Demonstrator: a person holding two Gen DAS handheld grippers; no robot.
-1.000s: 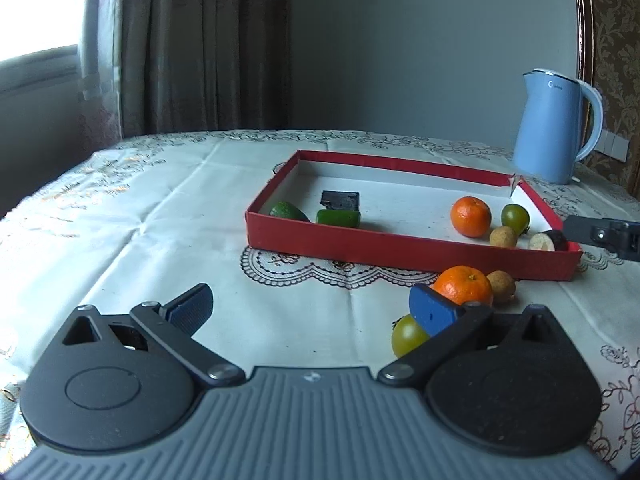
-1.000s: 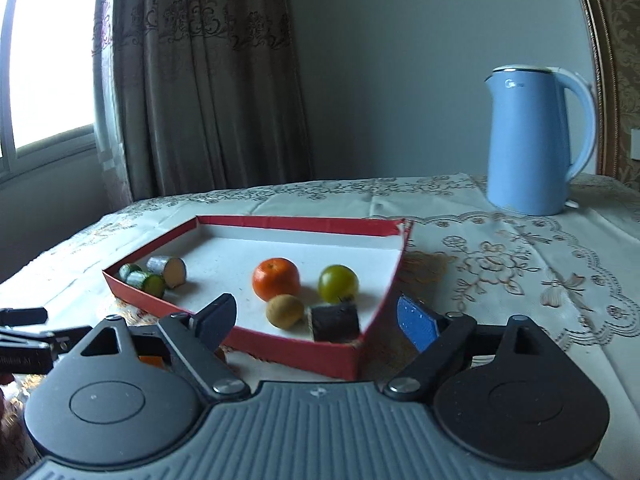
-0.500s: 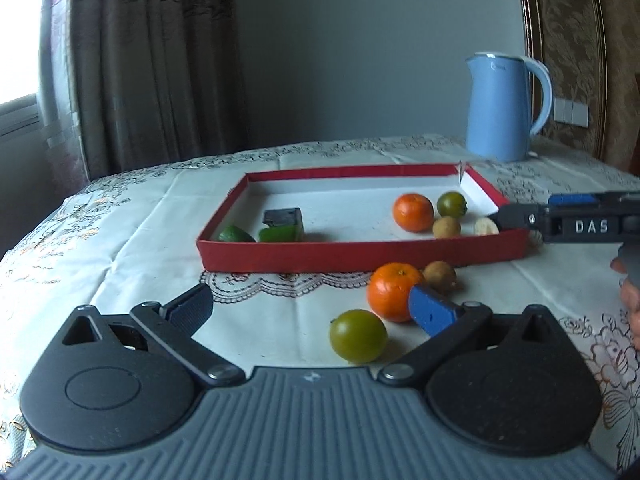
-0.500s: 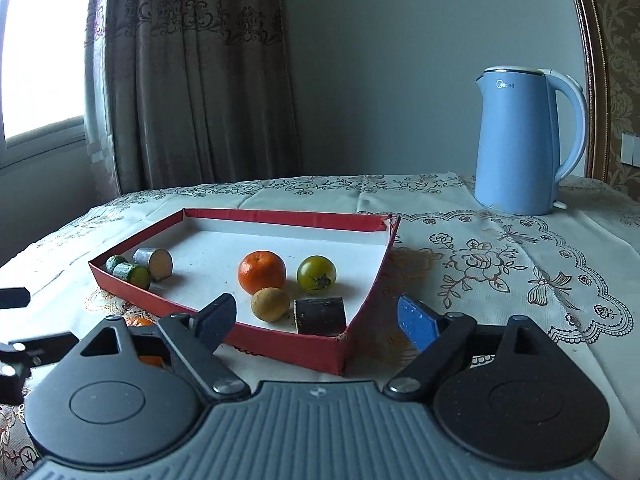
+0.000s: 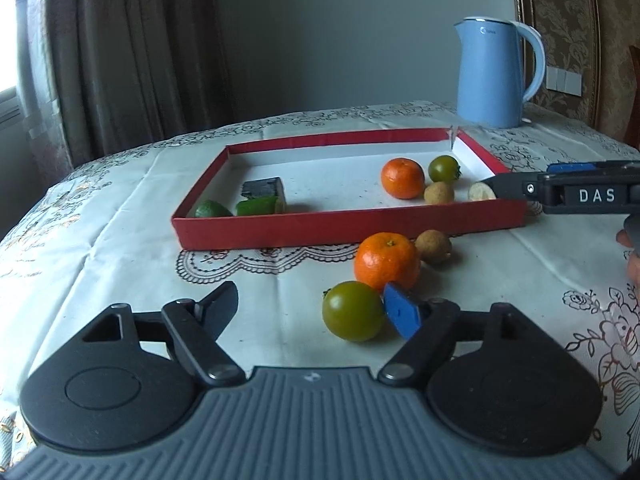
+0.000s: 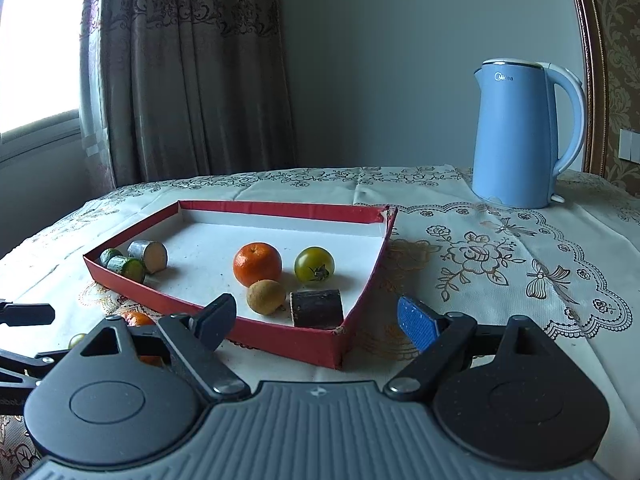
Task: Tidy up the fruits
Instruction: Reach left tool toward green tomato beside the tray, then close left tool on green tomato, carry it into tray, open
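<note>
Nearest in the left wrist view: left gripper point(image 5: 310, 307), jaws spread wide and holding nothing, hovering low over the cloth-covered worktop point(image 5: 120, 248). Just ahead, a green tomato point(image 5: 353, 311) on the cloth, beside the blue pad of the gripper's right-hand finger point(image 5: 402, 311); whether touching, cannot tell. Right behind it, an orange mandarin point(image 5: 387, 261), with a small brown longan point(image 5: 433, 246) just beside it. All three outside the tray, near its front wall.

Beyond them, the red tray point(image 5: 348, 224) with white floor. Inside, at its left end: a green lime-like piece point(image 5: 212, 209), a green cucumber chunk point(image 5: 256, 206) and a dark cut piece point(image 5: 264, 189) close together. Toward its right end: a second mandarin point(image 5: 402, 178), a second green tomato point(image 5: 444, 168), a second longan point(image 5: 439, 193) and a pale-faced cut piece point(image 5: 481, 192) near the right wall. Entering from the right at that corner, the right gripper point(image 5: 580, 194), marked DAS.

Nearest in the right wrist view: right gripper point(image 6: 316, 320), jaws released and empty, poised just short of the tray's near corner point(image 6: 332, 344). Farthest back, a blue kettle point(image 6: 520, 136) upright on the worktop, well apart from the tray; then a brown curtain point(image 6: 192, 68).
</note>
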